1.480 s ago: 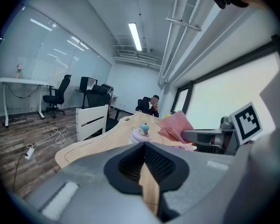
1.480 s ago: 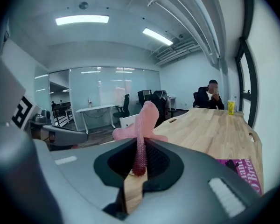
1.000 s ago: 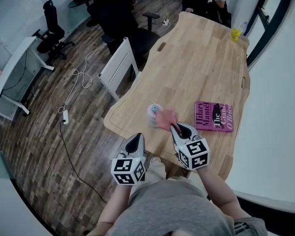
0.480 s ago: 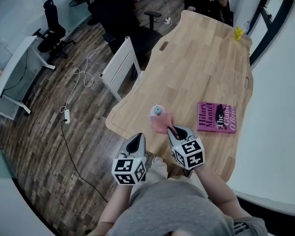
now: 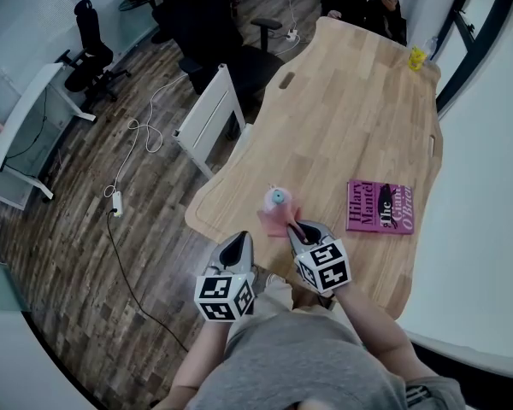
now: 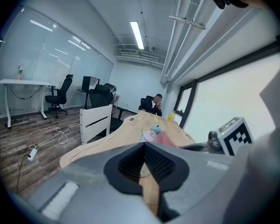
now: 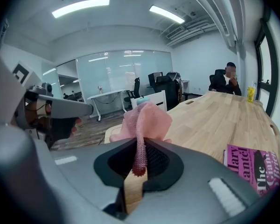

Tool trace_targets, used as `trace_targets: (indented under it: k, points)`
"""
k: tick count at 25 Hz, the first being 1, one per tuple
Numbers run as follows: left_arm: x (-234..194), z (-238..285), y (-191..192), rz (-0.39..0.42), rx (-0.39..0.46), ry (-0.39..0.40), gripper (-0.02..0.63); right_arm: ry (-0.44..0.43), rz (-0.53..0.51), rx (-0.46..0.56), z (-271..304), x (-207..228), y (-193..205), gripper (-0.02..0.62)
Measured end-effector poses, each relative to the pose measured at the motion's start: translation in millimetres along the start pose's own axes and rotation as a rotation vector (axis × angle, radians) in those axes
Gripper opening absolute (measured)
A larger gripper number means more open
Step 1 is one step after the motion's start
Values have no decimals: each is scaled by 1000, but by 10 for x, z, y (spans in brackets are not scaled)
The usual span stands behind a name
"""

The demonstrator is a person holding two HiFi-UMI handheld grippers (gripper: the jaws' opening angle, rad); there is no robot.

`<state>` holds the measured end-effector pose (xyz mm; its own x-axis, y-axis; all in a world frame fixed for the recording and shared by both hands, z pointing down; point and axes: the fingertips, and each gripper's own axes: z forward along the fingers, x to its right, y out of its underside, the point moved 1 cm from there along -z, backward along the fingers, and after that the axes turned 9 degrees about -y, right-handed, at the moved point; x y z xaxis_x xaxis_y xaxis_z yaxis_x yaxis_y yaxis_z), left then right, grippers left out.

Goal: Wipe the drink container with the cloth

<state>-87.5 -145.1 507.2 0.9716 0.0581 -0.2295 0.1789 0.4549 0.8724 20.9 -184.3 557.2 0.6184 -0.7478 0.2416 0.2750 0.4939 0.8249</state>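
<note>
Looking down from the head view, the right gripper held the pink cloth just beside the bottle near the table edge. Its own view: jaws pinched tight on that cloth. Left gripper view: jaws together, empty, bottle well ahead.

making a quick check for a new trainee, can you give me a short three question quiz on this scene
1. True or false: the left gripper is shut on the pink cloth.
2. In the head view, where does the book lie relative to the drink container? A: to its right. B: to its left. C: under it.
3. Fill the blank: the drink container stands upright on the wooden ___.

Key: 1 false, its jaws are together on nothing and the right gripper grips the cloth; 2 A; 3 table.
</note>
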Motion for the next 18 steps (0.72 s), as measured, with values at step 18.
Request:
trace_targets:
  k: [18]
  points:
    - [-137, 178, -76, -2, -6, 9, 3, -2, 49, -110, 312, 99, 288, 31]
